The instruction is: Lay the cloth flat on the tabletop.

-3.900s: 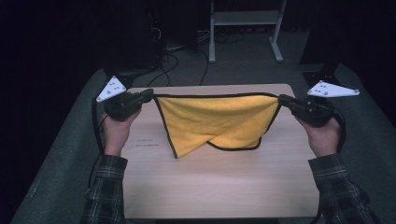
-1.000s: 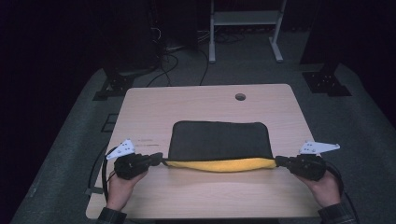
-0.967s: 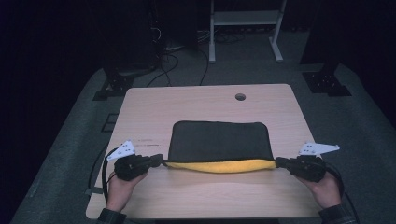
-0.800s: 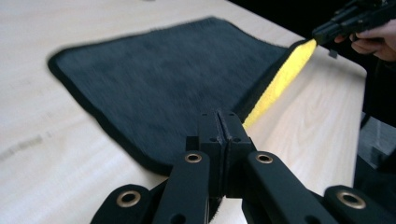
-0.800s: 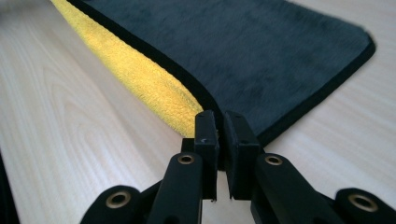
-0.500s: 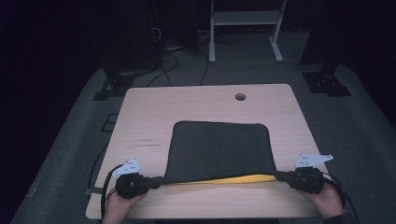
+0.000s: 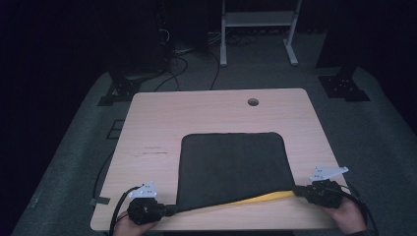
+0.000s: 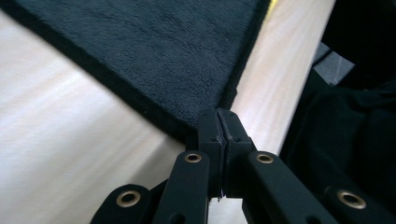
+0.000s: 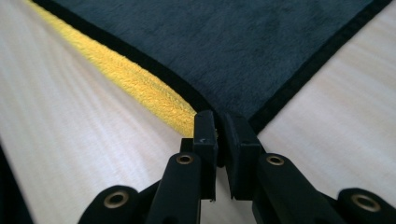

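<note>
From above, the dark cloth now lies spread nearly flat on the worktop, a thin yellow strip remaining at its near edge; a second ago it was half as deep. Your left gripper clamps its near corner. Your right gripper pinches the other corner, so you are close to laying it out.

A: How many things have you got on the table?
B: You have one cloth by its near edge, two grippers, and one hole, probably a cable port.
</note>
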The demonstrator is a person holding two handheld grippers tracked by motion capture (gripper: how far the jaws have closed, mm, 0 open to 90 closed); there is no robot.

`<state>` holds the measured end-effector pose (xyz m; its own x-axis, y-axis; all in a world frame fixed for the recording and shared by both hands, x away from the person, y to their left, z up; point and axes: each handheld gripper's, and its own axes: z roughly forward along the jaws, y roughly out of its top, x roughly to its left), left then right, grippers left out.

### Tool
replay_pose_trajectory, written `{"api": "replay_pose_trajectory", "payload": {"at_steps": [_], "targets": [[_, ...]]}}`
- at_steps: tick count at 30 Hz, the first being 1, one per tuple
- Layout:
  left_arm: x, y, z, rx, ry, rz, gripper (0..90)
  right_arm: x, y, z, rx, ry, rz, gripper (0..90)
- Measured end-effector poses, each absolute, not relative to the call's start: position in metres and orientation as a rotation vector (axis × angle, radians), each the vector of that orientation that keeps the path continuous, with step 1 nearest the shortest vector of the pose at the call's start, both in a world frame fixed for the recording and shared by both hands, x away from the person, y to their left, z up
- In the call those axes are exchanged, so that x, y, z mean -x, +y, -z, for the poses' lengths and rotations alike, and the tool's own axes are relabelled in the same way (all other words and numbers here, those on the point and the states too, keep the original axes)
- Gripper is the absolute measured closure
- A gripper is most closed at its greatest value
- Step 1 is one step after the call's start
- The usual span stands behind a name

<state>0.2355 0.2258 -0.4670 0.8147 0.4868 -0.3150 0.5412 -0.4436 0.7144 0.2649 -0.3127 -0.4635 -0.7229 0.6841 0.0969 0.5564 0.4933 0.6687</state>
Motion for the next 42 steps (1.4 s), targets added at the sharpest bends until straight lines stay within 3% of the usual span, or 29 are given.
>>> {"api": "replay_pose_trajectory", "payload": {"at_steps": [3, 5, 13, 22, 34, 42], "targets": [[-0.233, 0.225, 0.467, -2.119, 0.752, 0.078, 88.2, -0.270, -0.311, 0.464, -1.065, 2.551, -1.027, 82.5], [-0.233, 0.226, 0.467, -2.117, 0.760, 0.058, 83.1, -0.271, -0.312, 0.464, -1.058, 2.554, -1.042, 80.6], [-0.240, 0.236, 0.454, -2.038, 0.783, -0.032, 56.6, -0.269, -0.327, 0.447, -1.095, 2.392, -1.250, 47.0], [-0.275, 0.240, 0.451, -1.970, 0.864, -0.128, 31.5, -0.302, -0.333, 0.460, -1.245, 2.251, -1.131, 12.8], [-0.328, 0.222, 0.460, -2.011, 1.021, -0.298, 11.2, -0.346, -0.347, 0.481, -1.380, 2.129, -0.933, 6.4], [-0.350, 0.211, 0.468, -2.048, 1.088, -0.343, 4.8, -0.352, -0.351, 0.487, -1.404, 2.136, -0.910, 1.9]]}}
